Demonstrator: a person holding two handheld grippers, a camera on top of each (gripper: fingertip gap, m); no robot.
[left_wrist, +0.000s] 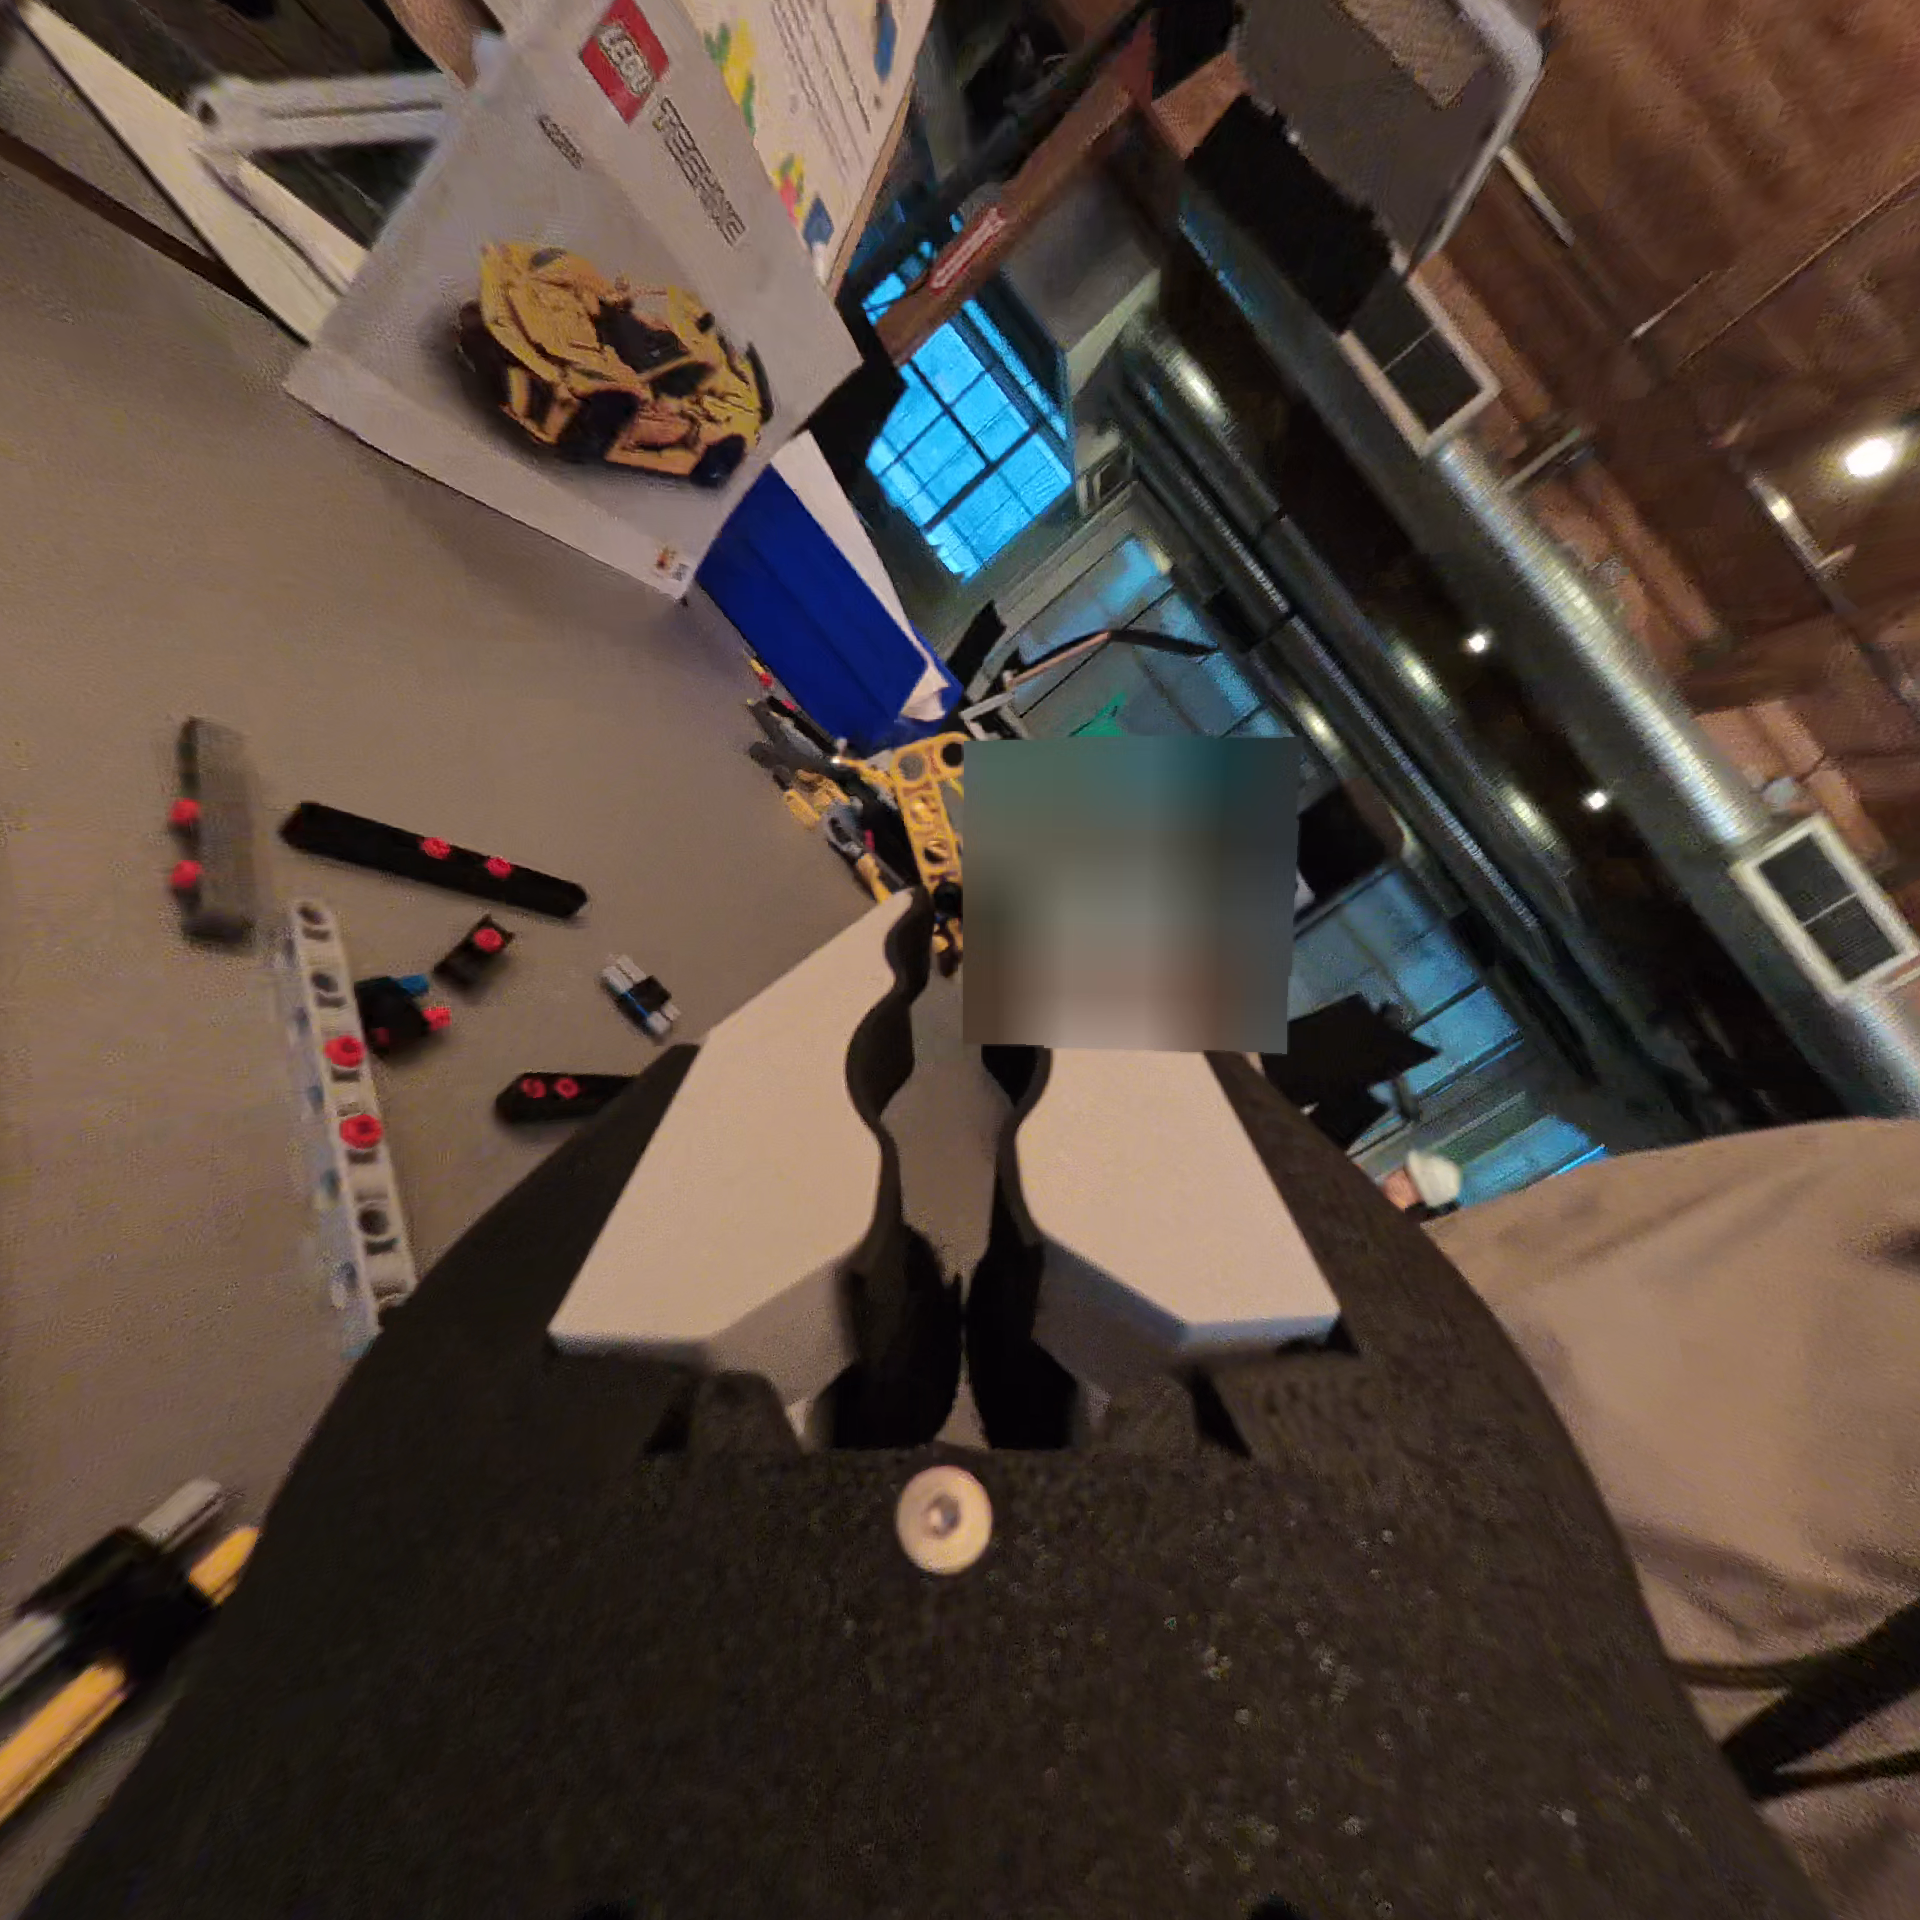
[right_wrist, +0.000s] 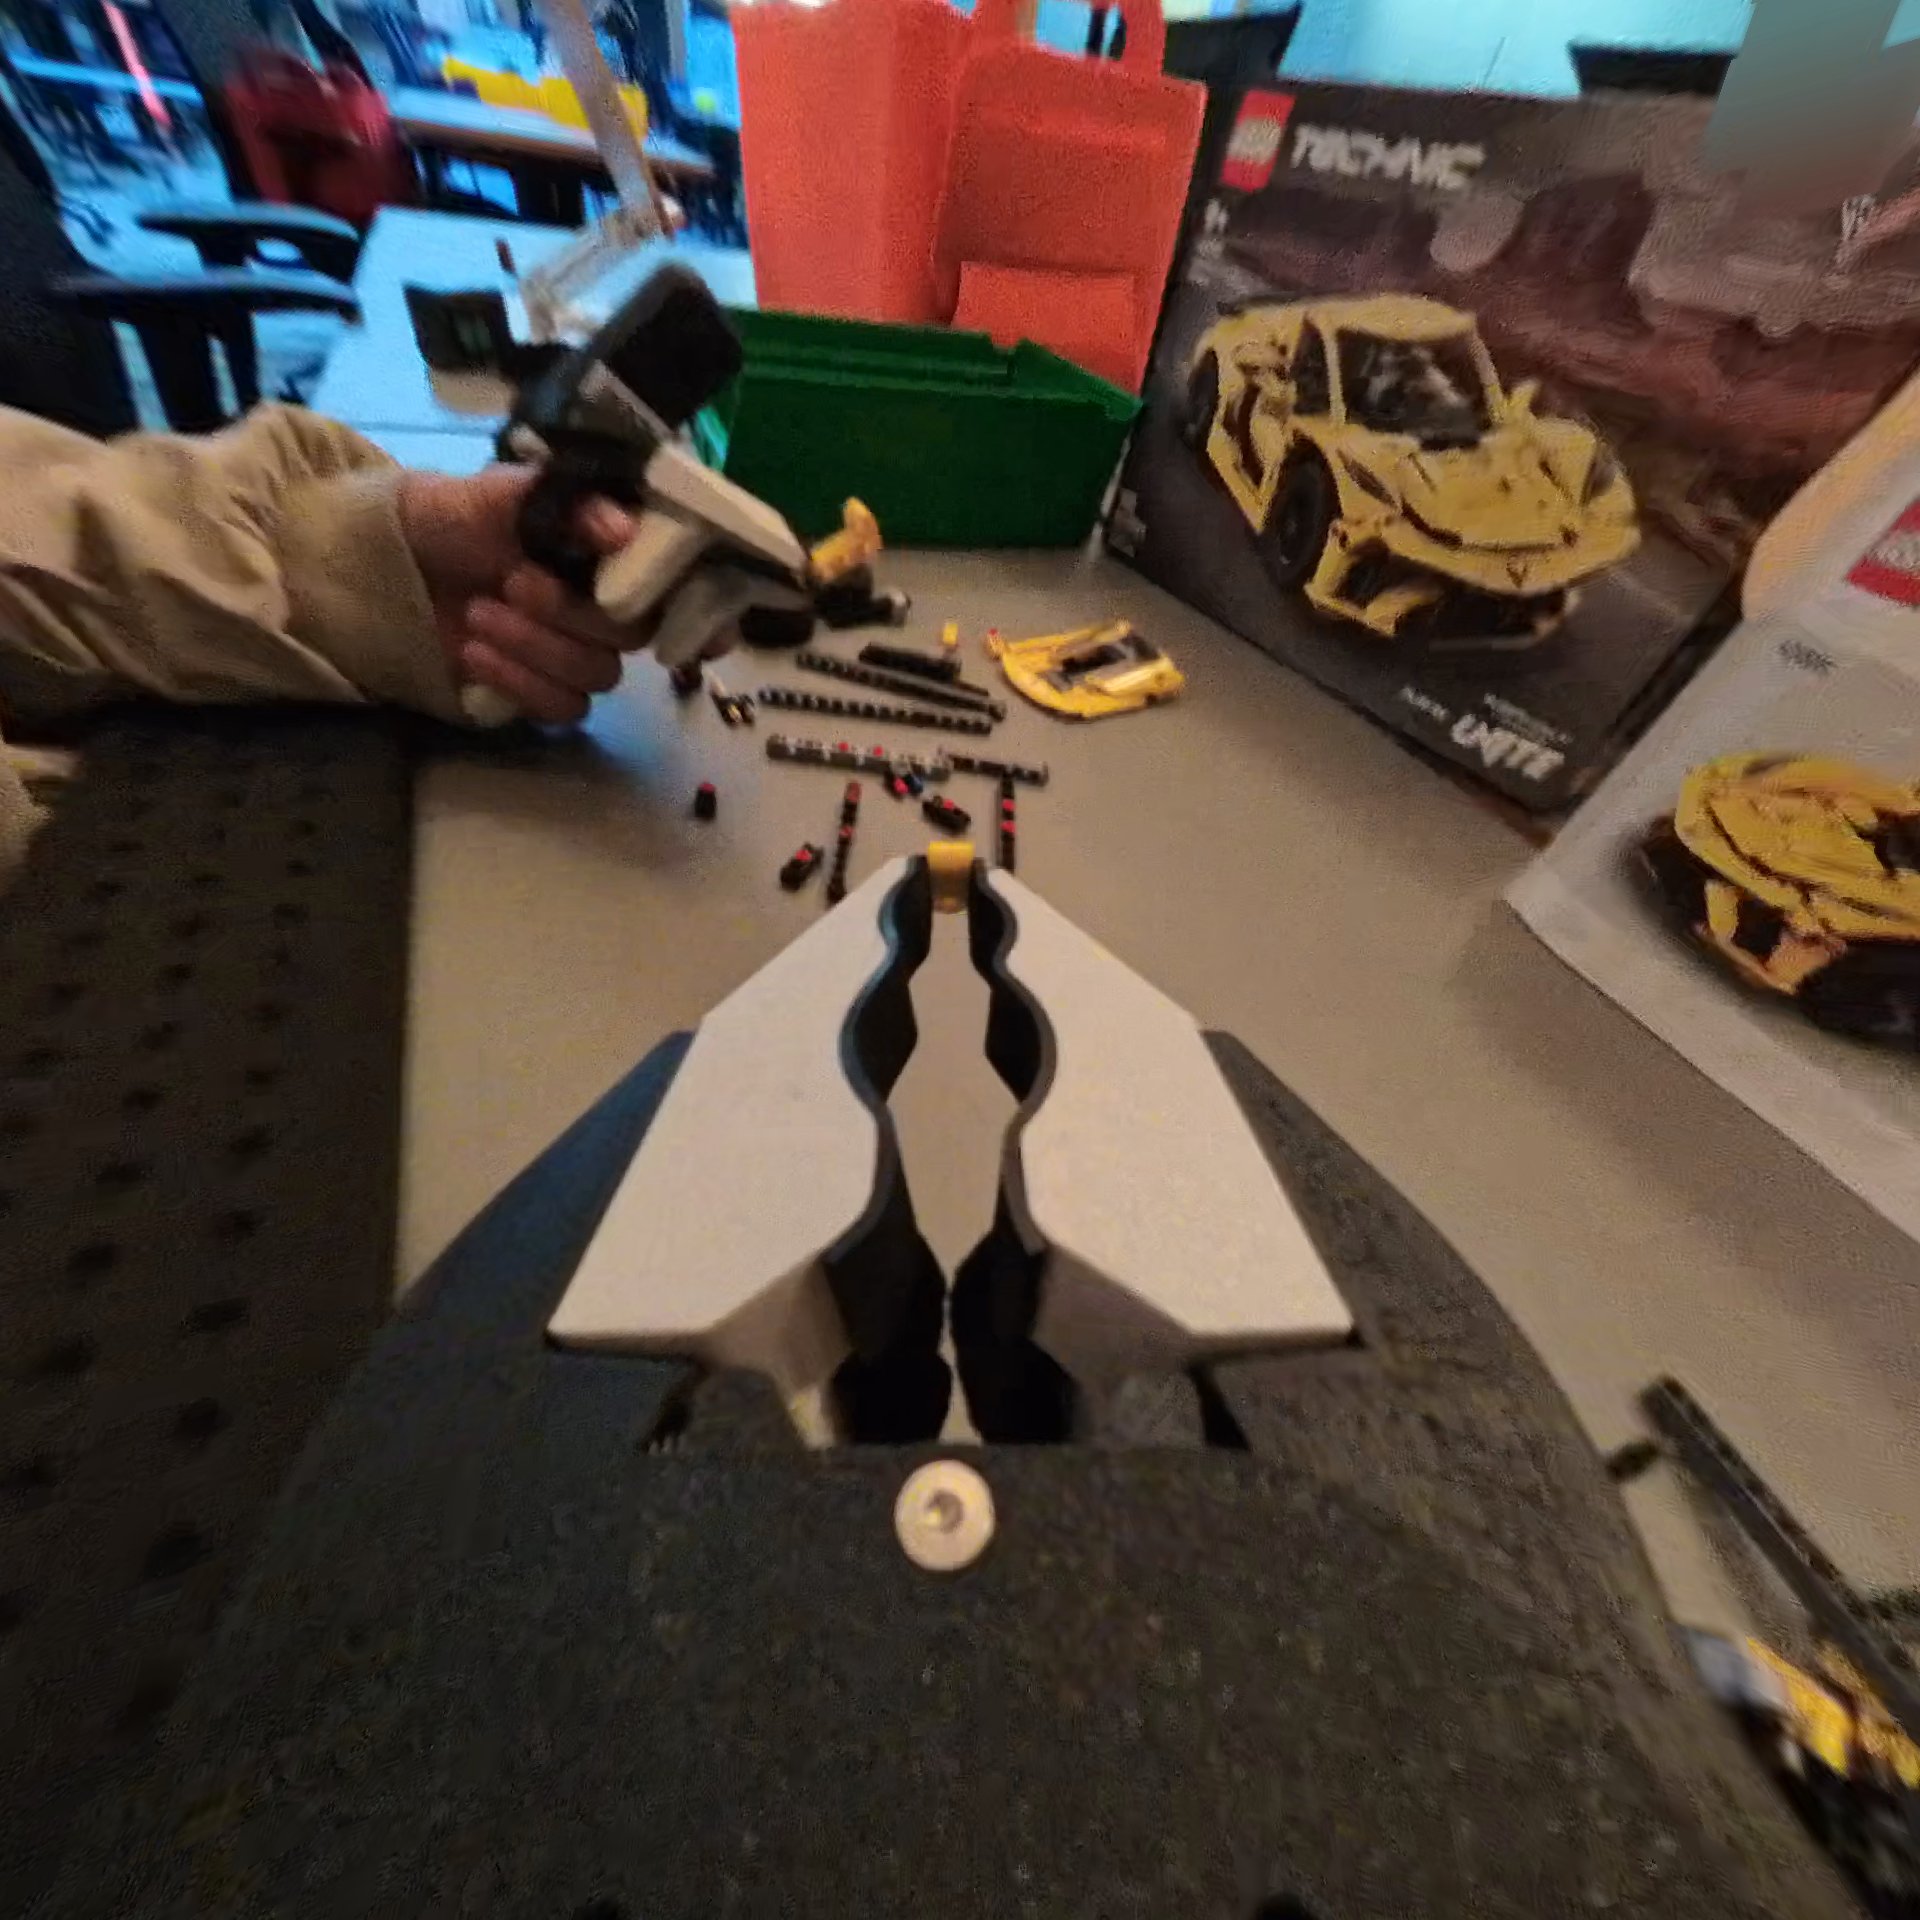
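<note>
My right gripper (right_wrist: 949, 885) is shut on a small yellow piece (right_wrist: 949, 862) and holds it above the grey table (right_wrist: 1247, 935). Just beyond it lie several loose black beams (right_wrist: 883, 710) and small black and red pins (right_wrist: 943, 812). My left gripper (left_wrist: 940, 914) points steeply along the table, with one fingertip hidden by a blurred patch. It also shows in the right wrist view (right_wrist: 816, 577), held in a person's hand (right_wrist: 520, 613) and closed on a yellow and black assembly (right_wrist: 850, 551), which also shows in the left wrist view (left_wrist: 920, 805).
A yellow body panel (right_wrist: 1086, 670) lies past the beams. A green bin (right_wrist: 914, 436), an orange bag (right_wrist: 956, 177) and the set's box (right_wrist: 1455, 436) stand behind. An instruction booklet (right_wrist: 1766, 862) lies at right, a black perforated mat (right_wrist: 187, 1039) at left. Black, grey and white beams (left_wrist: 431, 860) lie at left.
</note>
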